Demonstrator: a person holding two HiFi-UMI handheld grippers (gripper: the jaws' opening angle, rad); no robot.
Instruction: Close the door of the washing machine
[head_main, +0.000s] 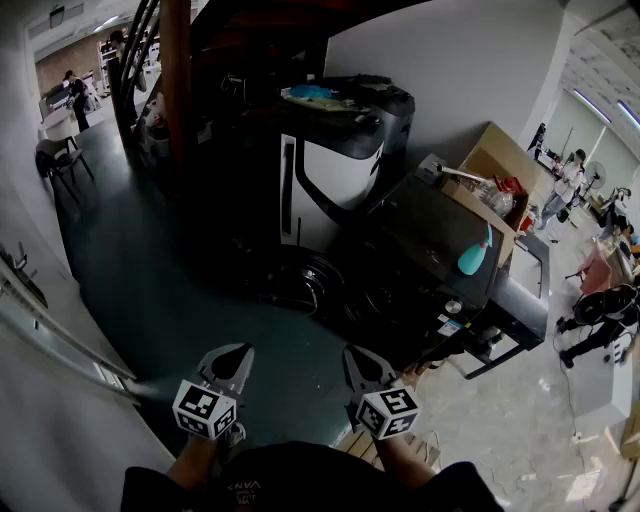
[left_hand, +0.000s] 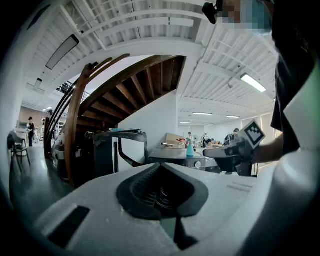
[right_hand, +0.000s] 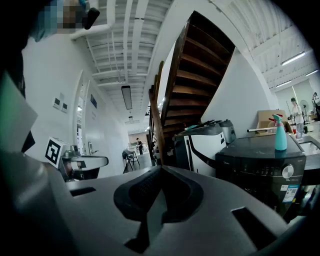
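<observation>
The black front-loading washing machine (head_main: 425, 235) stands ahead of me to the right, with a teal spray bottle (head_main: 474, 256) on its top. Its round door (head_main: 305, 282) hangs open to the left of the dark front. In the right gripper view the washing machine (right_hand: 260, 162) shows its control knob (right_hand: 286, 171). My left gripper (head_main: 230, 360) and right gripper (head_main: 357, 362) are held side by side short of the machine, both shut and empty. The left gripper (left_hand: 161, 168) points toward the machine; the right gripper (right_hand: 160, 171) points left of it.
A black-and-white appliance (head_main: 345, 140) stands behind the washer, under a wooden staircase (head_main: 175, 70). A cardboard box (head_main: 500, 165) with clutter sits at the back right. A white wall with a rail (head_main: 50, 330) runs along my left. A chair (head_main: 60, 160) and people are far off.
</observation>
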